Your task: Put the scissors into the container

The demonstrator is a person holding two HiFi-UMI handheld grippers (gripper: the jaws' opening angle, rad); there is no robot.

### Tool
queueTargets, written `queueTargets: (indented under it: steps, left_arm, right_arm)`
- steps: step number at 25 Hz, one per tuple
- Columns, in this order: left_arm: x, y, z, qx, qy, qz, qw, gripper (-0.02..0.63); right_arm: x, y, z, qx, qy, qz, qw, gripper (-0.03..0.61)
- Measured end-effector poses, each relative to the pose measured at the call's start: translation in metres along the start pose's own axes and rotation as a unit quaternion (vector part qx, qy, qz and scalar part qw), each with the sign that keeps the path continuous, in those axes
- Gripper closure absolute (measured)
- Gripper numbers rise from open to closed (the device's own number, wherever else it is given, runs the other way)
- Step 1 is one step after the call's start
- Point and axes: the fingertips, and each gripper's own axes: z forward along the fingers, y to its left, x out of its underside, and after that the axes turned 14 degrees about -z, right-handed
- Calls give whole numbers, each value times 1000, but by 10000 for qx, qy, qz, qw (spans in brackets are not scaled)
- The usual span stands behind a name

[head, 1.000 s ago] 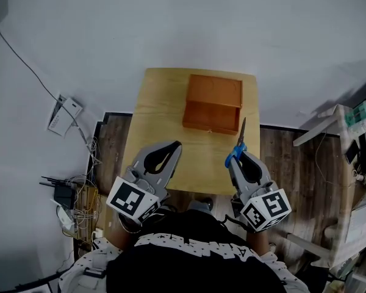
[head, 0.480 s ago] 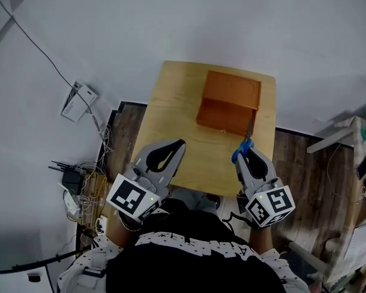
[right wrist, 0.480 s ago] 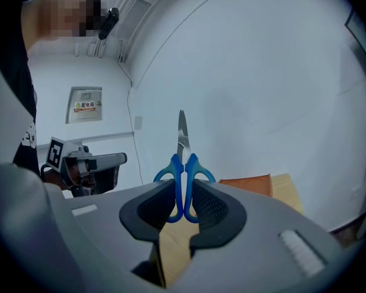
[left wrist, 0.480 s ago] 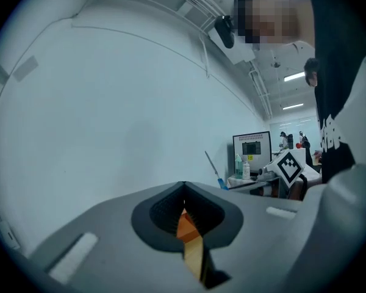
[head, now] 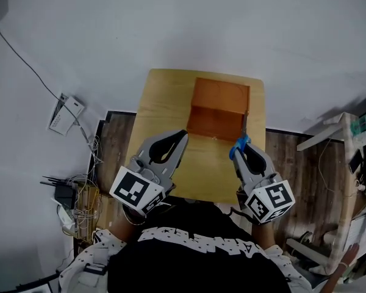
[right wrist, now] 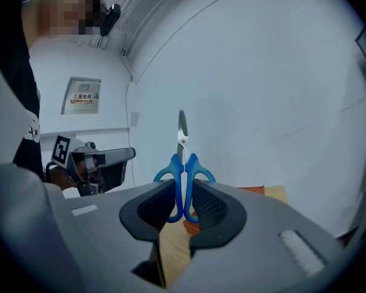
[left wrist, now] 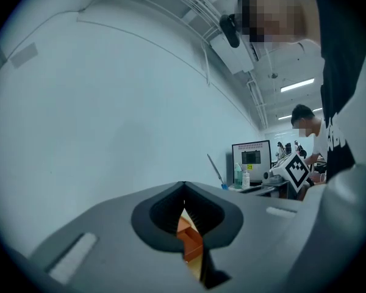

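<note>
Scissors [right wrist: 183,157] are clamped by their blue handles in the right claw [head: 241,153], blades together and pointing away. They hang above the table [head: 161,105], by the near right corner of the orange container [head: 218,96]. The blade tip may overlap the container's wall, but the head view leaves that unclear. The left claw [left wrist: 183,188] is closed on nothing. The step in hand looks like the carry. Next, the scissors need bringing over the hollow and lowering before the jaws part.

Most likely an office or lab: desk monitor [left wrist: 251,156] at middle right of left gripper view, ceiling strip light [left wrist: 297,85] above it, tangled floor cables [head: 79,203] lower left of head view.
</note>
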Motion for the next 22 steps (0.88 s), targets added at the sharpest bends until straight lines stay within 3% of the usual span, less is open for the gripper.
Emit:
queueTargets:
  steps: [6,11,22]
  left_arm:
    - [-2,26,7,-130,-38,-58,9999,612]
    - [0,51,14,-177,-67,-165,9997,612]
    - [0,85,13,-389,-82,-270,9988,612]
  right_arm:
    - [16,-17,22,166,289,-111,9994,477]
    - [35,-26,47,243,801,-589,9948,477]
    - [75,-40,79,11,1431,-608,9878,477]
